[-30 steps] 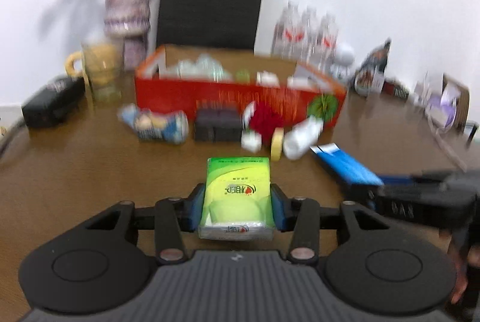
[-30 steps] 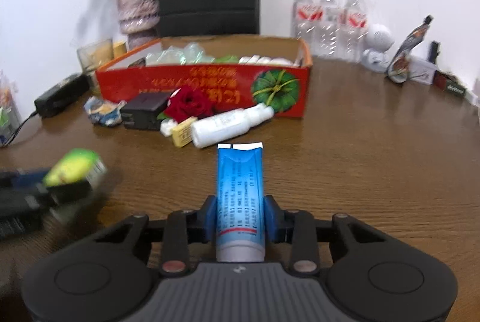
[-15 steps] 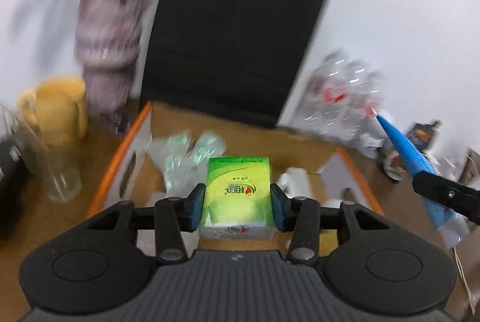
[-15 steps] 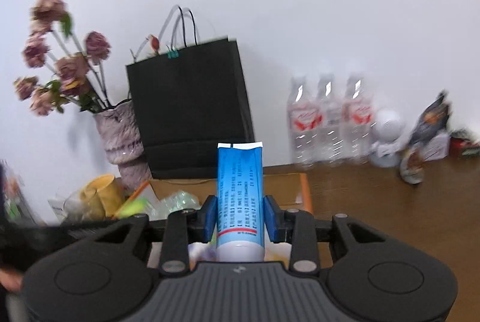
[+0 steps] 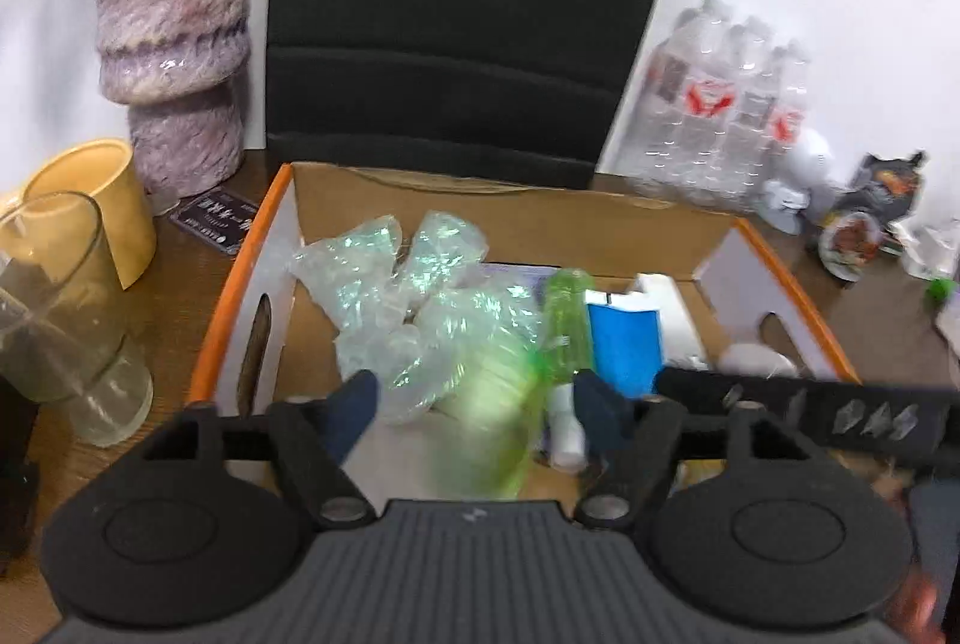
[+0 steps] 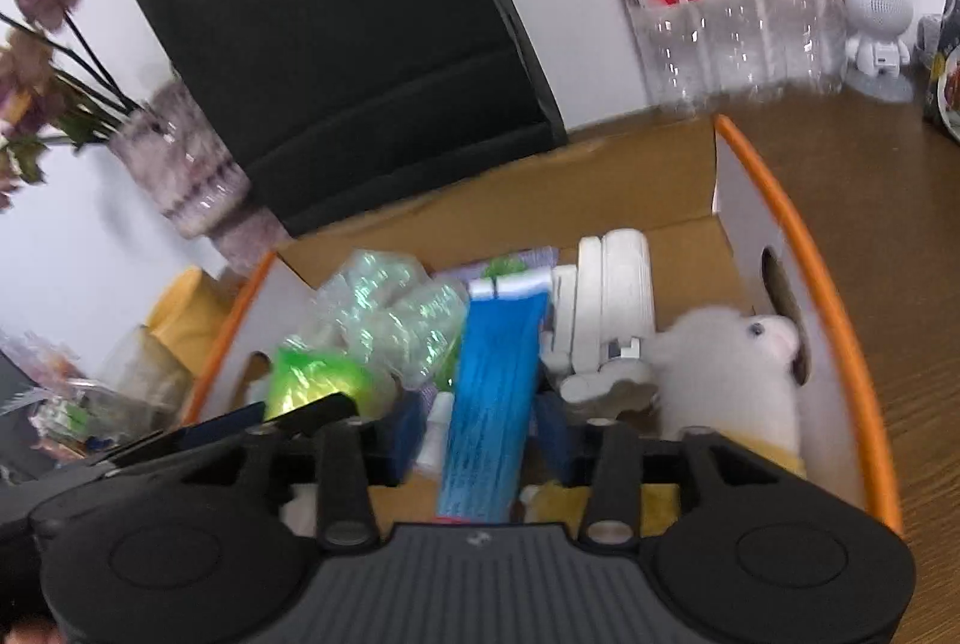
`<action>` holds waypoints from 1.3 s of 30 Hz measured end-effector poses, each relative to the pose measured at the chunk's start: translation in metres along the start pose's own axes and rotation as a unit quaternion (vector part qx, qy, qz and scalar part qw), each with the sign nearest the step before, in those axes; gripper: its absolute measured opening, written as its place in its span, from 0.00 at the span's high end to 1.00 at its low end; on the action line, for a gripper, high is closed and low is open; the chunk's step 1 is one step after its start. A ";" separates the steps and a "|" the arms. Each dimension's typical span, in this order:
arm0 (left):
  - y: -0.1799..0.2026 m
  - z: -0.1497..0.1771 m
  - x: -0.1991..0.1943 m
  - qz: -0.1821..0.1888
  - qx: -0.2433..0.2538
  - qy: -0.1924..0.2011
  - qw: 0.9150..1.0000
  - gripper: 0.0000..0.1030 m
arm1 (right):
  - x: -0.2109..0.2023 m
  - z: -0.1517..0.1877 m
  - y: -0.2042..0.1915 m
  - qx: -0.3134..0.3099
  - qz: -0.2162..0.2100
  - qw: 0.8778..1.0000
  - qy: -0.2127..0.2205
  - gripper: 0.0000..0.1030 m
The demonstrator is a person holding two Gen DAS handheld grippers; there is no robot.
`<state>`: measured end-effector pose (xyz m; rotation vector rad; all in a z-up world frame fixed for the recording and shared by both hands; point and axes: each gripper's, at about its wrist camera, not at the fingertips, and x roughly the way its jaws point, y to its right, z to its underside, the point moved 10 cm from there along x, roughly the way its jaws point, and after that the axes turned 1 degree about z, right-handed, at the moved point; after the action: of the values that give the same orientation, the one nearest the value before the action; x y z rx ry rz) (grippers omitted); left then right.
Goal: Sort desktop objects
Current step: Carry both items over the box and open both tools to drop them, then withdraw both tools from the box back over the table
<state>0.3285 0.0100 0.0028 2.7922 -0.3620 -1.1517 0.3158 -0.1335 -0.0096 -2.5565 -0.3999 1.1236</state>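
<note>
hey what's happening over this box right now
A person is sorting desk clutter into the orange-rimmed cardboard box. Both grippers hang over it, their jaws having just been opening: the left gripper is letting go of the green tissue pack, a blur between its pads, and the right gripper is releasing the blue tube.

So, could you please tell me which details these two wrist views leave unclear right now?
- Left wrist view: the green tissue pack is a motion-blurred smear; its resting spot is unreadable.
- Right wrist view: the blue toothpaste tube has its lower end hidden by the gripper body.
- Both views: the orange-rimmed cardboard box has its near wall covered by the grippers.
</note>
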 end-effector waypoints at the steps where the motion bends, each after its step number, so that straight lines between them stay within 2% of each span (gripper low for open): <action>1: -0.002 0.003 -0.002 0.003 0.008 -0.007 1.000 0.25 | -0.007 -0.003 -0.002 -0.019 0.007 1.000 0.008 0.33; 3: -0.006 0.010 -0.001 -0.006 0.028 -0.027 0.999 0.28 | -0.019 -0.003 -0.006 -0.080 0.033 0.996 0.006 0.33; 5: -0.009 0.019 0.003 -0.030 0.059 -0.037 0.997 0.33 | -0.025 0.001 -0.003 -0.117 0.052 0.992 -0.013 0.34; 7: -0.012 0.028 0.004 -0.063 0.082 -0.049 0.993 0.36 | -0.025 0.009 0.004 -0.133 0.064 0.988 -0.046 0.36; 10: -0.012 0.035 0.002 -0.063 0.080 -0.057 0.993 0.37 | -0.021 0.017 0.018 -0.153 0.090 0.981 -0.074 0.37; 20: -0.011 0.037 -0.003 -0.068 0.071 -0.070 0.993 0.36 | -0.015 0.016 0.022 -0.160 0.092 0.980 -0.075 0.30; 31: -0.007 0.038 -0.008 -0.064 0.069 -0.073 0.993 0.36 | -0.016 0.011 0.022 -0.155 0.089 0.982 -0.062 0.30; 34: -0.006 0.033 -0.013 -0.063 0.070 -0.062 0.994 0.28 | -0.019 0.008 0.022 -0.147 0.089 0.983 -0.060 0.30; 37: -0.008 0.022 -0.029 -0.052 0.051 -0.036 0.997 0.22 | -0.035 -0.001 0.011 -0.142 0.085 0.986 -0.030 0.29; 38: -0.009 0.018 -0.034 -0.045 0.038 -0.027 0.998 0.15 | -0.042 -0.003 0.003 -0.142 0.075 0.987 -0.019 0.24; 39: -0.010 0.015 -0.037 -0.045 0.029 -0.021 0.998 0.13 | -0.049 -0.004 -0.003 -0.140 0.064 0.988 -0.013 0.20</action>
<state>0.2943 0.0290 0.0151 2.8657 -0.2816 -1.2399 0.2870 -0.1494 0.0265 -2.8501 -0.4321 1.2229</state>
